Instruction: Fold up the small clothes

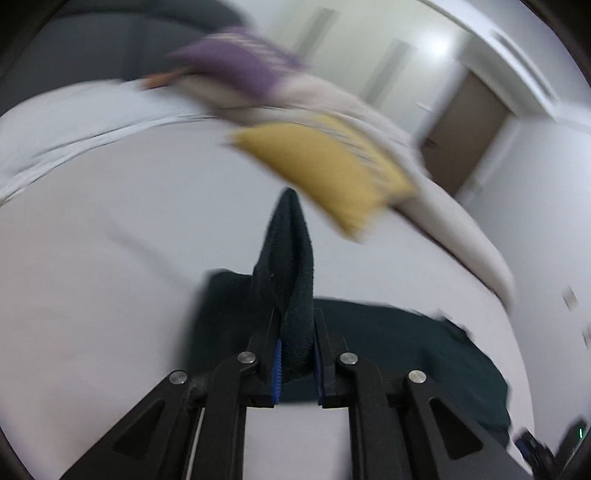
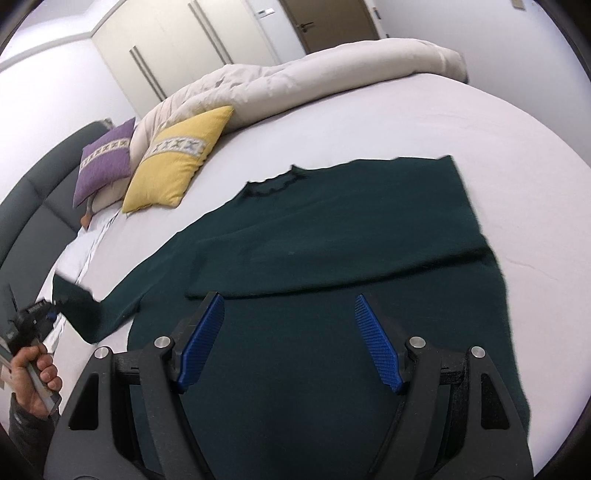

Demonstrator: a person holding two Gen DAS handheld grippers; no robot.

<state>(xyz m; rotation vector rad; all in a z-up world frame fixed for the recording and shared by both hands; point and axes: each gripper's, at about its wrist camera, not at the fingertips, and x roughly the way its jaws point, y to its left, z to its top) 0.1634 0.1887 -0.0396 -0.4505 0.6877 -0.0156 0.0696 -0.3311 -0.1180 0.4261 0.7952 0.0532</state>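
Observation:
A dark green sweater [image 2: 332, 229] lies flat on the white bed sheet [image 2: 517, 166], its right side folded inward across the body. Its left sleeve [image 2: 92, 314] stretches out toward the left edge of the right wrist view. My left gripper [image 1: 295, 317] is shut on the sleeve's cuff [image 1: 291, 266], which sticks up between the blue pads and is lifted off the sheet. That gripper [image 2: 48, 314] also shows small at the far left, held by a hand [image 2: 33, 376]. My right gripper [image 2: 290, 325] hovers open over the sweater's lower body with nothing between its fingers.
A yellow cushion [image 2: 177, 162] and a purple cushion [image 2: 105, 162] lean against a rolled beige duvet [image 2: 295, 81] at the far side of the bed. A dark headboard [image 2: 33, 206] runs along the left. Wardrobe doors [image 2: 177, 40] and a brown door [image 2: 332, 18] stand behind.

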